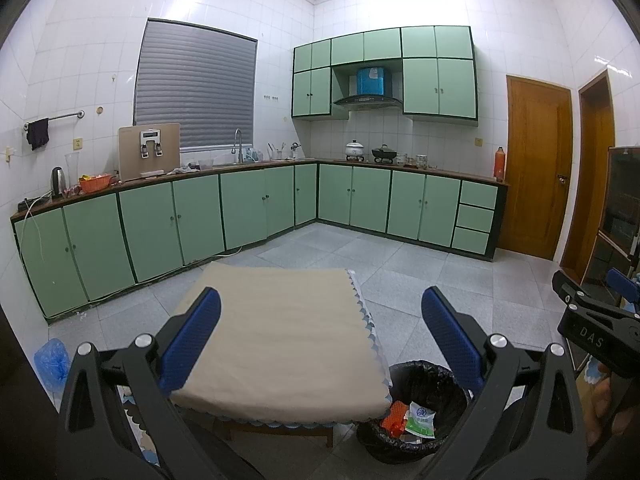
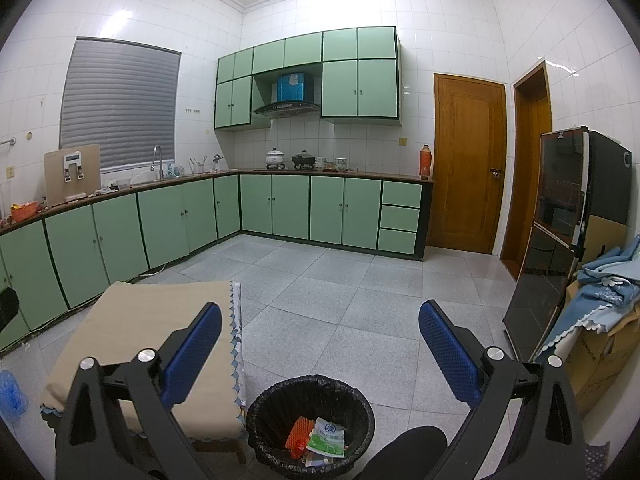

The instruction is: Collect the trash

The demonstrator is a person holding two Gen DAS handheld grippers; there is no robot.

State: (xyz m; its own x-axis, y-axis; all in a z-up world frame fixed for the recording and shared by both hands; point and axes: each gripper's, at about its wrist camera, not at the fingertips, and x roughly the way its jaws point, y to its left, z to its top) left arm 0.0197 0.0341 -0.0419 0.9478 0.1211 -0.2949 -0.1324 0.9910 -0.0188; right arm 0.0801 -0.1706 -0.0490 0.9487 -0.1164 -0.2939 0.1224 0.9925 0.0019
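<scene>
Your left wrist camera looks forward from above the near edge of the cloth-covered bench (image 1: 280, 332), facing the corner of green cabinets (image 1: 304, 196), with the lined bin (image 1: 424, 412) low at right and the other gripper (image 1: 592, 320) at its right edge. Your right wrist camera sits further right, nearly over the bin (image 2: 310, 420), facing the same corner with more of the wooden door (image 2: 468, 160). Both share bench, bin, cabinets, window and door.
</scene>
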